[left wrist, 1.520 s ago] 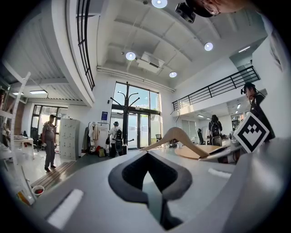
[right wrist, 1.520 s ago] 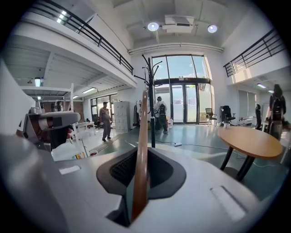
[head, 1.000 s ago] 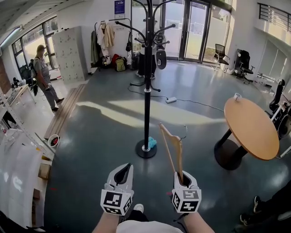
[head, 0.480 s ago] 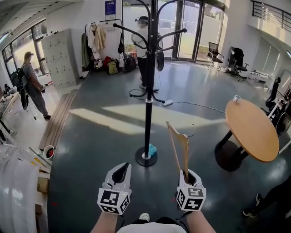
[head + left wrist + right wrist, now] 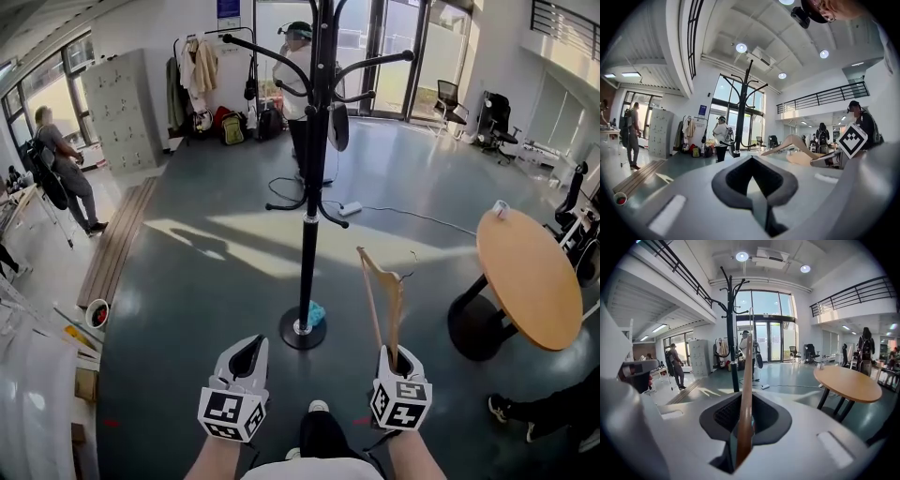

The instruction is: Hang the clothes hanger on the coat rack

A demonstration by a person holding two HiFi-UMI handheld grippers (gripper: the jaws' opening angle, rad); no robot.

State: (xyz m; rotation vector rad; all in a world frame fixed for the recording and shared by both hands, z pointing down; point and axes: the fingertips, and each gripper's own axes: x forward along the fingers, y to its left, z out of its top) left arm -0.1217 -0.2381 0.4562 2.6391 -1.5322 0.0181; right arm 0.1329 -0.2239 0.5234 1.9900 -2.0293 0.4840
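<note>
A black coat rack (image 5: 311, 178) stands on a round base ahead of me; in the right gripper view the coat rack (image 5: 731, 329) rises left of centre. My right gripper (image 5: 399, 361) is shut on one end of a wooden clothes hanger (image 5: 382, 295), which stands upright with its wire hook at the top right. The hanger (image 5: 746, 394) rises straight up between the jaws in the right gripper view. It is right of the rack and apart from it. My left gripper (image 5: 247, 356) is held low left of the rack base, shut and empty. The hanger (image 5: 790, 143) also shows in the left gripper view.
A round wooden table (image 5: 530, 277) on a black pedestal stands to the right. A person (image 5: 300, 84) stands behind the rack, another person (image 5: 56, 164) walks at the far left. Grey lockers (image 5: 117, 108), a clothes rail with coats, and office chairs line the back. A cable lies on the floor.
I have come closer to the coat rack, which now looms larger and higher. Both grippers keep their pose, hanger still held. The person at the left has walked further off.
</note>
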